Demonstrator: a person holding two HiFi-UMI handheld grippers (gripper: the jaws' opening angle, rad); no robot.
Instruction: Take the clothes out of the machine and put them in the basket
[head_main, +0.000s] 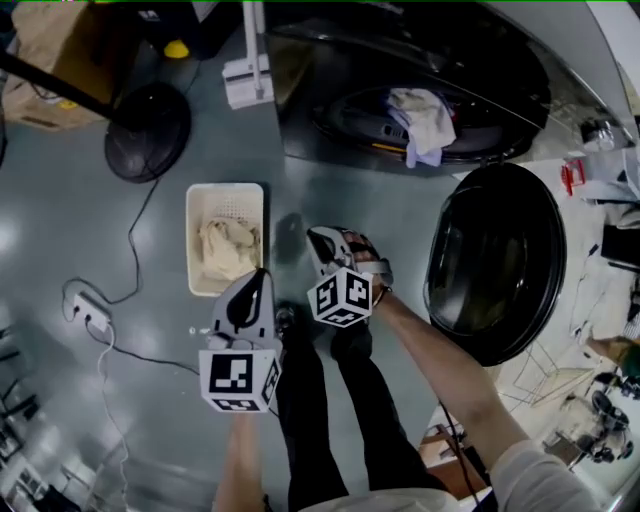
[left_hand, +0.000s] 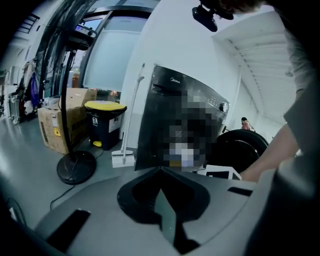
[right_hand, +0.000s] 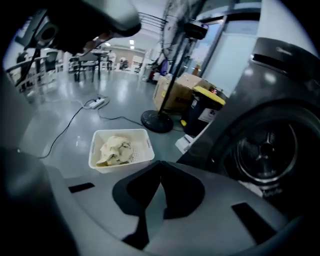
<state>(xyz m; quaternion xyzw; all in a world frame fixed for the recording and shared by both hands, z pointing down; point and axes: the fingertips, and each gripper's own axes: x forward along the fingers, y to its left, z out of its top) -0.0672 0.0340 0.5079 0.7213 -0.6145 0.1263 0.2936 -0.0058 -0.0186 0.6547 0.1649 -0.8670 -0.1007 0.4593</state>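
Note:
A white and lilac garment hangs in the washing machine's drum opening, with the round black door swung open to its right. The cream basket stands on the floor left of the machine and holds a cream cloth. Both grippers hover over the floor between basket and door, above the person's legs. My left gripper is shut and empty; its jaws meet at the tips. My right gripper is likewise shut with nothing in it, and the basket with its cloth lies beyond it.
A fan's round black base and a cardboard box stand at the far left. A white floor tool leans by the machine. A power strip and cables cross the floor. A yellow-lidded bin is behind.

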